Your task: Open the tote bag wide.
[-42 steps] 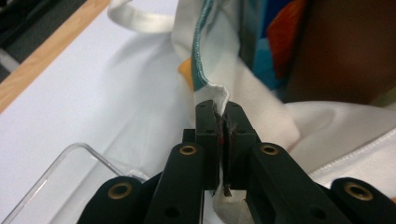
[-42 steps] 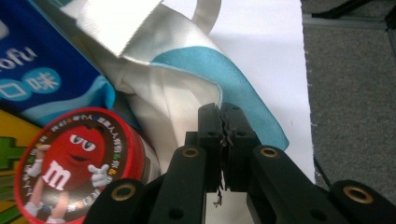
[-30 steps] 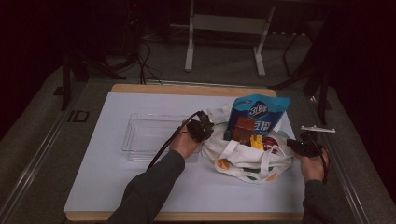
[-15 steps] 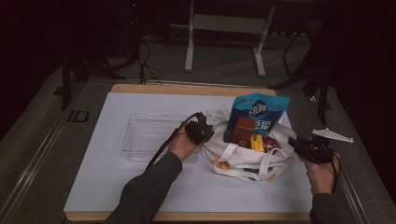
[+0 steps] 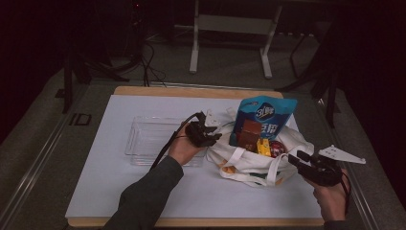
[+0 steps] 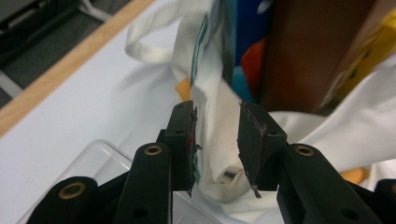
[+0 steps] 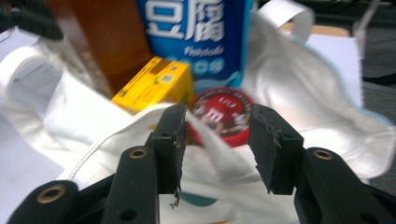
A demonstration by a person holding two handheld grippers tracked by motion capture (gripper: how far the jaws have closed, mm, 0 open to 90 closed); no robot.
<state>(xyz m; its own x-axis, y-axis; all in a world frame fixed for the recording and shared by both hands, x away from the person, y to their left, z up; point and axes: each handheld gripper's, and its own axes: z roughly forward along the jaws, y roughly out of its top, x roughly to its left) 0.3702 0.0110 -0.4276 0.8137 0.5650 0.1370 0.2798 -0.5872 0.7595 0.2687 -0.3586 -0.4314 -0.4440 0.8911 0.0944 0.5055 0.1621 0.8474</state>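
Both claws, just opening, flank a slumped white tote bag (image 5: 249, 160) stuffed with snacks.

a tote bag (image 5: 249, 160) lies on the table (image 5: 119, 191), right of a tray (image 5: 148, 139); a pouch (image 5: 263, 117), box (image 5: 249, 134) and carton (image 5: 263, 146) stand in it; left gripper (image 5: 213, 132) at its left edge, right gripper (image 5: 297, 160) at its right.

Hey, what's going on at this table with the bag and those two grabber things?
A person works with a hand-held gripper in each hand at a white cloth tote bag on the white-topped table. The bag holds a tall blue snack pouch, a brown box, a yellow box and a red round-lidded item. The left hand-held gripper and right hand-held gripper have just been opening, with bag fabric loose between their jaws. A clear plastic tray sits left of the bag.
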